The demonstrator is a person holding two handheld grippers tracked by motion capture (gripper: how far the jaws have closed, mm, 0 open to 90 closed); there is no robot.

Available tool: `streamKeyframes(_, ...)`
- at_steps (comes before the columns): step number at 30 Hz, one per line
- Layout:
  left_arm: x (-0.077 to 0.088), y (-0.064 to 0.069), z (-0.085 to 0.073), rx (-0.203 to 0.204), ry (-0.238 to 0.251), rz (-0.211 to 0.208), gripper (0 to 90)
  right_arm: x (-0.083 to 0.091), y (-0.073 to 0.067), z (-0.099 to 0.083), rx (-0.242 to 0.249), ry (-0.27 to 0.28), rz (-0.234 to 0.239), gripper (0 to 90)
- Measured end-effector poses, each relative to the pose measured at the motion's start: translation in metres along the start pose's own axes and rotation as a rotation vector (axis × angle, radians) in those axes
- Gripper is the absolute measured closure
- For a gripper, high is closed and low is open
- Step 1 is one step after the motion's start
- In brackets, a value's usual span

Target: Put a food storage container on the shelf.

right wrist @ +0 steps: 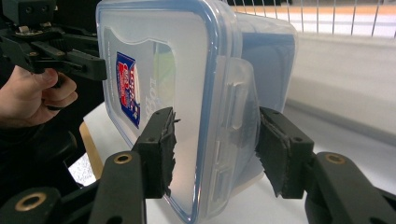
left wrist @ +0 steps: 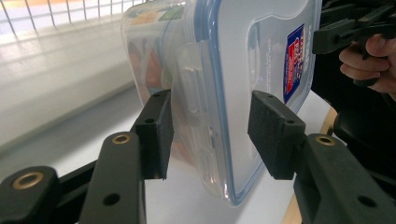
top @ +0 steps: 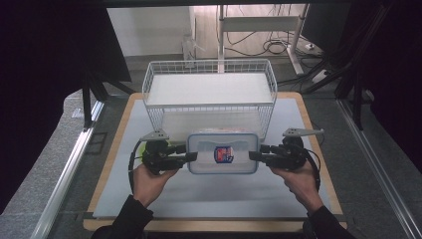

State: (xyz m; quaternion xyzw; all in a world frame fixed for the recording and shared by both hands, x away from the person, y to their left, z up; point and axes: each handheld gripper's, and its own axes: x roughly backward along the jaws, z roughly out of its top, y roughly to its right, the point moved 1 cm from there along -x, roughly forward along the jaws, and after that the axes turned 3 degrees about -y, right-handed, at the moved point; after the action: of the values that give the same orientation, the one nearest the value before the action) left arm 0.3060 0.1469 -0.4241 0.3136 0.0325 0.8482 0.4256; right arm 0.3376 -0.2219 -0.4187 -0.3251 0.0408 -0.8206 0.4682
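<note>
A clear plastic food container with a blue-sealed lid and a red-and-blue sticker lies on the white mat, just in front of the wire basket. My left gripper is at its left end and my right gripper at its right end. In the left gripper view the jaws straddle the container's side latch, one pad close against the latch, the other a little off the lid. In the right gripper view the jaws stand the same way around the opposite latch of the container. Both are open.
A white wire basket with a flat white floor stands at the back of the wooden board. Metal rails run along both sides of the table. Cables and a stand's legs lie on the floor beyond.
</note>
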Motion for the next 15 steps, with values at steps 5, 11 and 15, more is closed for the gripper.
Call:
streamKeyframes(5,0.007,-0.001,0.010,-0.003,0.009,0.007,51.3,0.000,-0.002,0.014,0.015,0.017,0.006,48.9)
streamKeyframes(11,0.014,-0.004,0.026,-0.008,0.016,0.017,51.3,0.000,-0.002,0.031,0.027,0.020,0.010,48.9)
streamKeyframes(15,0.018,-0.006,0.035,-0.018,0.027,0.018,51.3,0.002,-0.003,0.044,0.037,0.041,0.010,49.0)
